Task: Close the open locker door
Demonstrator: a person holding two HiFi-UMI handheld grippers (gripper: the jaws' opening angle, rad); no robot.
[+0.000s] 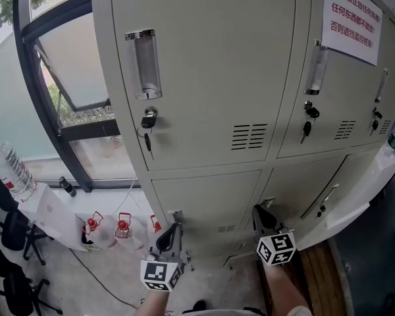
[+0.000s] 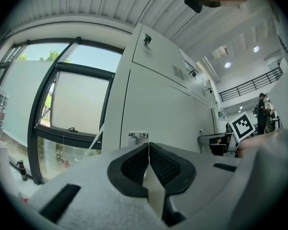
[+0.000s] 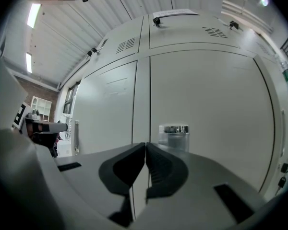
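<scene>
Sheet-metal locker door [image 1: 342,189] ajar at four o'clock; probably light, stiff, free-swinging. Push near handle [image 1: 326,199] edge. Left gripper [image 2: 148,146], right gripper [image 3: 145,146]: closed, empty.

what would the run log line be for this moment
phase: pre-contact | left gripper: jaws shut, empty | right gripper: jaws shut, empty | lower locker door: open, untouched
</scene>
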